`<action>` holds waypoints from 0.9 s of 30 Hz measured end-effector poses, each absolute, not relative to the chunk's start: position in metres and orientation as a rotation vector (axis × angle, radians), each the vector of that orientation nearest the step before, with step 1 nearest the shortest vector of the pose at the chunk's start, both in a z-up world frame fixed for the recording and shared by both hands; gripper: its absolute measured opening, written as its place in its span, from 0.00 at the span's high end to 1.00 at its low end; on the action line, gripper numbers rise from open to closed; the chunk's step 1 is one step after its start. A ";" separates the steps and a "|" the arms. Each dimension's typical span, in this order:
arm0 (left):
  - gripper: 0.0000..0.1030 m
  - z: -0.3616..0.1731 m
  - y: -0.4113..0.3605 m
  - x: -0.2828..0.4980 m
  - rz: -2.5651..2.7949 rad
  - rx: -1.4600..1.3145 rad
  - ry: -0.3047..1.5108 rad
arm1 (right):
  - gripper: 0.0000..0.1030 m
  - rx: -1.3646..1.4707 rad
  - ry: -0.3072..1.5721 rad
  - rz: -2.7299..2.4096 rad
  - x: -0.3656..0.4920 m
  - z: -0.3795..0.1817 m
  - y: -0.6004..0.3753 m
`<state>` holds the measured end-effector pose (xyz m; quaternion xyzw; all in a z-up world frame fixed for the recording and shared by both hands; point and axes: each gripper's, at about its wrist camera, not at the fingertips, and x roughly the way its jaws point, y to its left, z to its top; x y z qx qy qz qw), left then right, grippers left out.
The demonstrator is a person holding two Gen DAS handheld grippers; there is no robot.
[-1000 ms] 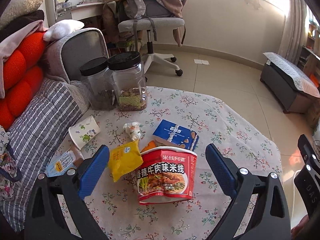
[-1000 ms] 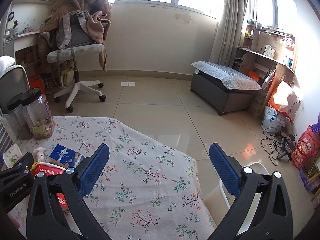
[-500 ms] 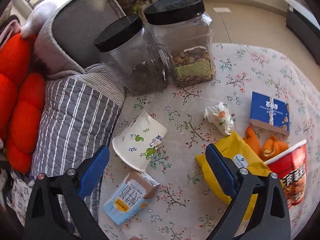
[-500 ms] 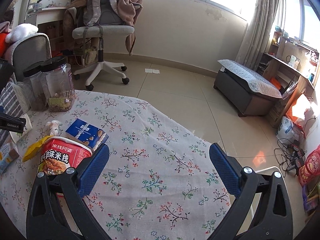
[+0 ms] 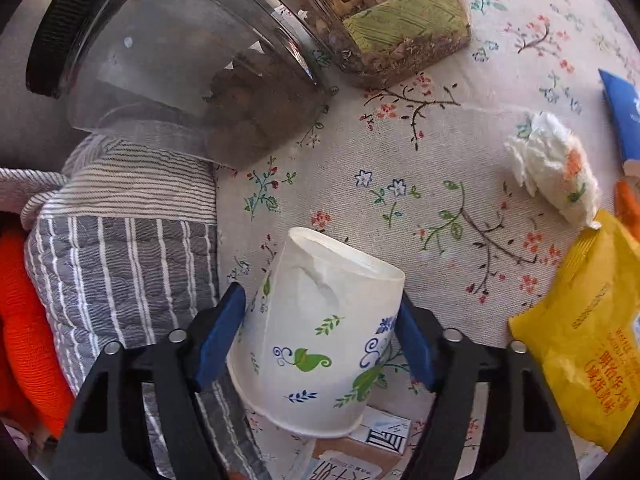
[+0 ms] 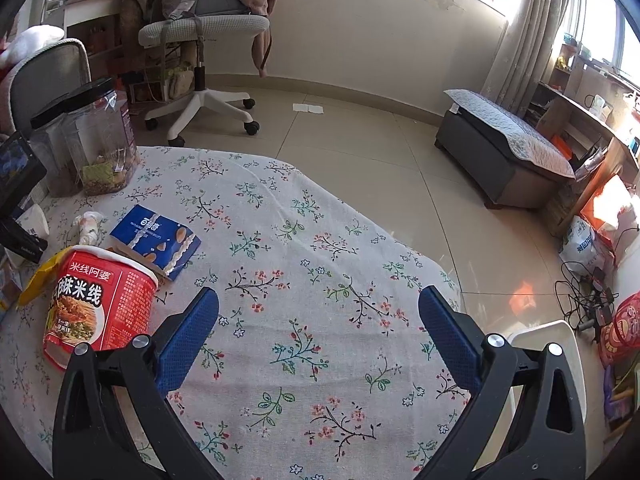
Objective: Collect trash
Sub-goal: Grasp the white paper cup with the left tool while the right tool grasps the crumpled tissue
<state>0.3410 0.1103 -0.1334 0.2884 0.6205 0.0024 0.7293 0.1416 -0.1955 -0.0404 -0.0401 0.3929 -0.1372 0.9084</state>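
A crushed white paper cup [image 5: 320, 344] with green leaf prints lies on its side on the floral tablecloth [image 5: 420, 168]. My left gripper [image 5: 320, 340] is closed around it, both blue pads touching its sides. A crumpled tissue [image 5: 554, 168], a yellow snack bag [image 5: 584, 356] and a small carton [image 5: 360, 448] lie nearby. In the right wrist view a red noodle cup [image 6: 100, 304] and a blue biscuit box [image 6: 158, 236] lie on the tablecloth [image 6: 320, 280]. My right gripper [image 6: 318, 332] is open and empty above the cloth, right of the noodle cup.
Two clear jars with black lids [image 5: 188, 64] stand at the table's far left edge, next to a grey striped sofa cushion [image 5: 116, 264]. An office chair [image 6: 204, 28], a covered bench [image 6: 508, 152] and floor clutter [image 6: 600, 300] lie beyond the table.
My left gripper moved down and forward onto the paper cup and its pads closed in against it. My right gripper shifted left and lower over the table, still open.
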 end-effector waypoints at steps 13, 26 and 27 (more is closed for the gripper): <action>0.44 0.011 0.137 0.242 0.018 0.037 0.942 | 0.07 0.049 0.923 -0.054 0.222 -0.008 -0.148; 0.44 0.022 0.168 0.217 0.105 -0.134 0.818 | 0.37 -0.080 1.341 0.133 0.328 -0.069 -0.002; 0.44 0.022 0.167 0.217 0.105 -0.131 0.812 | 0.39 -0.072 1.350 0.128 0.332 -0.074 0.001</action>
